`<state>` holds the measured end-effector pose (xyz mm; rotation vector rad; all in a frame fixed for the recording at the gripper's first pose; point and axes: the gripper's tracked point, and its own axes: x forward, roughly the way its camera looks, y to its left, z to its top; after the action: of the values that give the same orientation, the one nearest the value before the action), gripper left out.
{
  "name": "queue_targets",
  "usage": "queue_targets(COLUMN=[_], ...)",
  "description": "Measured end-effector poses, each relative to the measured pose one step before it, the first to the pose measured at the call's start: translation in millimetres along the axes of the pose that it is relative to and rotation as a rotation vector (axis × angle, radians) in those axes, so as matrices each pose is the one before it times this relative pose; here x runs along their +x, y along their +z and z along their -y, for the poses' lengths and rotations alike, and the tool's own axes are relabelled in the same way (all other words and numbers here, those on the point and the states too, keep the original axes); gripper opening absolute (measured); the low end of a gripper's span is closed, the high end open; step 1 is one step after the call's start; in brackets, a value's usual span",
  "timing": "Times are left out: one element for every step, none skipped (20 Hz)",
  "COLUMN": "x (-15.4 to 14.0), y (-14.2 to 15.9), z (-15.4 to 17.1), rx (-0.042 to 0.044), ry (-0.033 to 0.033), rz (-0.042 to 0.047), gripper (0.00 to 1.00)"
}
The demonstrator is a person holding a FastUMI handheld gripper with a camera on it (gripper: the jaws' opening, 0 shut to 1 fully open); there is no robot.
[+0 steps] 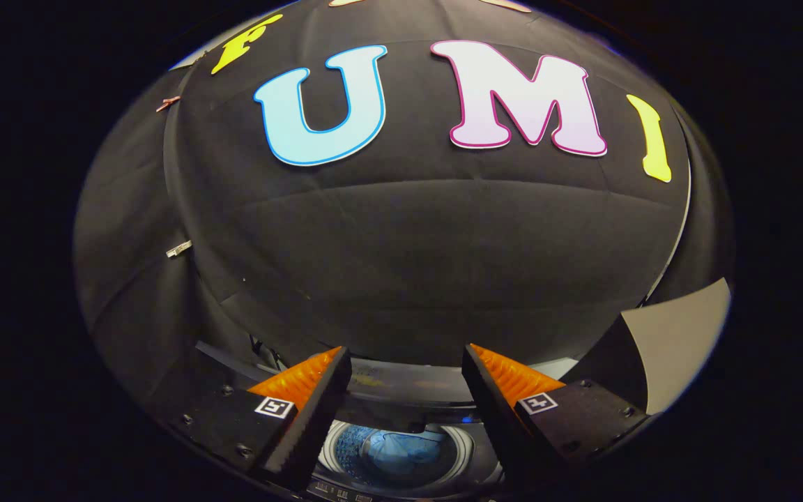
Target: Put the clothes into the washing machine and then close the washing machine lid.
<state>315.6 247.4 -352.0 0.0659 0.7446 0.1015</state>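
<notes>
Gripper view. The gripper (pixel 407 362) sits at the bottom centre of the frame with its two fingers spread apart; nothing is held between them. Each finger (pixel 304 404) carries a small square black-and-white marker on its upper face; the markers are patterns, not readable text.

In the gap between the fingers, at the lower centre of the frame, the washing machine (pixel 401 453) is seen from above with its lid raised: the round drum opening is exposed. Blue clothes (pixel 401 450) lie inside the drum. The raised lid (pixel 408 380) forms a dark curved band just ahead of the fingertips.

Small print on the machine's front panel, at the bottom edge, is too small to read.

Beyond the lid, the booth wall (pixel 408 258) of black cloth stands open and unobstructed. A pale panel (pixel 680 335) borders the lower right.
</notes>
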Motion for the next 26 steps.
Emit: queue_targets(x=[-7.16,-3.79,-3.55,-1.77,0.3,2.69,3.3,4.33,0.95,1.08,-1.77,-2.05,-1.08,-0.81,0.04,0.02,0.07,-0.55,-0.42,-0.24,-0.7,-1.09,0.54,-0.43,-0.83,-1.62], y=[-8.76,-9.11,-8.58,-8.23,-6.91,-6.03,-7.36,-3.91,-1.56,0.93,4.34,4.51,3.34,1.53,0.53,0.43,-0.44,-0.75,0.75,0.36,0.77,1.28,0.71,1.1,1.17,1.34], z=[-2.0,-1.48,-1.58,-4.14,-1.92,-0.11,1.07,2.88,2.62,0.45,-0.9,-2.01,-0.46,-0.79,-0.75,0.0,0.16,-0.43,-0.73,-0.78,-0.39,-0.19,0.01,-0.68,-1.28,-0.63], rx=[0.00627,0.00839,0.00219,-0.0086,-0.02025,-0.02578,-0.0251,-0.0149,-0.00384,0.00051,0.00339,0.00549,0.00488,0.00156,0.00073,-0.00107,-0.00145,-0.00113,-0.00015,-0.00226,-0.00302,-0.00289,-0.00391,-0.00254,-0.00357,-0.00533], ry=[0.0047,0.00462,0.00505,0.00944,-0.00076,-0.00671,-0.00931,-0.00592,-0.00362,-0.00102,0.00562,0.00663,0.0062,0.00379,0.00193,0.0012,-0.00049,0.00022,0.00246,0.00116,0.00154,0.00111,0.00124,0.00181,0.0022,0.00211], rz=[-0.01546,-0.02133,-0.02555,-0.01893,-0.01367,-0.01569,-0.025,-0.02292,-0.00859,0.00439,0.01161,0.01525,0.01358,0.00608,0.00361,0.00031,-0.00028,-0.00094,0.00165,0.00325,0.0041,0.00512,0.00404,0.00498,0.00451,0.00524], gripper=[1.0,1.0,1.0,1.0,1.0,0.99,0.99,0.99,0.99,0.99,0.99,0.99,0.99,0.99,0.99,0.99,0.99,0.99,0.99,0.99,0.99,0.99,0.99,0.99,0.99,0.99])
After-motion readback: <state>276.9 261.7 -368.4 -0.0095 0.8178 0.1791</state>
